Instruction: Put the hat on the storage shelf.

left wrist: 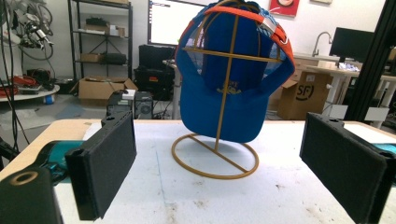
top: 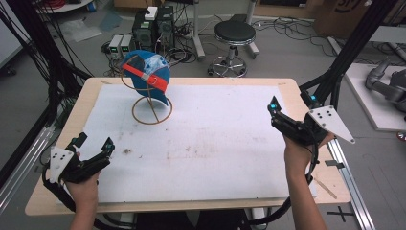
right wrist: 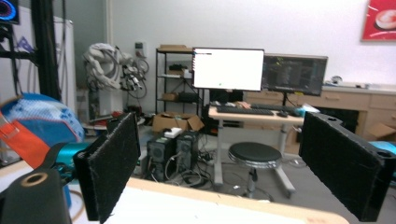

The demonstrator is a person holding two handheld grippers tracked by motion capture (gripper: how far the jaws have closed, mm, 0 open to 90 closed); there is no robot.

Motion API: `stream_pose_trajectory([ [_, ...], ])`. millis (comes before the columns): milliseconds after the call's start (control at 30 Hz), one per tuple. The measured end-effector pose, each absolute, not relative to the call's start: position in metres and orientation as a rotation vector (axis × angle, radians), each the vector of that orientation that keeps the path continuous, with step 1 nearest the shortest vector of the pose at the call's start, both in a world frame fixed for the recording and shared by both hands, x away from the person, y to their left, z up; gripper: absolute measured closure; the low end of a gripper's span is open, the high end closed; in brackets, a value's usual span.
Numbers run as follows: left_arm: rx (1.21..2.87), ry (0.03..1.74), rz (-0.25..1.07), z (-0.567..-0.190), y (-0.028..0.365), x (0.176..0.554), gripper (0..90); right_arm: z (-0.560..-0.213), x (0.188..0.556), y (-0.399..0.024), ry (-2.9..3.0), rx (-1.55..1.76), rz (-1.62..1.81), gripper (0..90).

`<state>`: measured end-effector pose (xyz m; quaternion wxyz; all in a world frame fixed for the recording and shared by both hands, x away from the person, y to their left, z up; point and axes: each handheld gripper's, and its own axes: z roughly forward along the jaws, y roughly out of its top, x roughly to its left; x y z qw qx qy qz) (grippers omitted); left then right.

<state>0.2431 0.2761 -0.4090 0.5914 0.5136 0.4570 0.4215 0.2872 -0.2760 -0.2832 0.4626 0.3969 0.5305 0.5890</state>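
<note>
A blue cap [top: 146, 72] with an orange strap sits on a round gold wire stand [top: 152, 111], far-left on the surface [top: 215, 143].

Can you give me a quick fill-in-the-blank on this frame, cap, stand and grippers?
1. The blue cap hangs on a wire ____ of gold colour.
2. The strap across the cap is ____ in colour.
3. The left gripper and the right gripper both have their jaws ____, holding nothing.
4. The cap sits nearer the ____ gripper.

Missing words: stand; orange; open; left
</note>
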Motion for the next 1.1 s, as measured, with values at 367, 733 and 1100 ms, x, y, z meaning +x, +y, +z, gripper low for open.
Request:
stream_pose_trajectory([
  [367, 1.21, 1.059, 0.997, -0.408, 0.275, 0.246, 11.1, -0.322, 0.274, -0.318, 1.322, 1.025, 1.411, 12.3],
  [733, 1.228, 1.051, 1.009, -0.408, 0.272, 0.248, 11.1, -0.36, 0.264, -0.339, 1.331, 1.111, 1.395, 12.2],
  [1100, 1.242, 1.064, 1.012, -0.409, 0.275, 0.248, 11.1, -0.375, 0.262, -0.341, 1.367, 1.124, 1.359, 11.8],
])
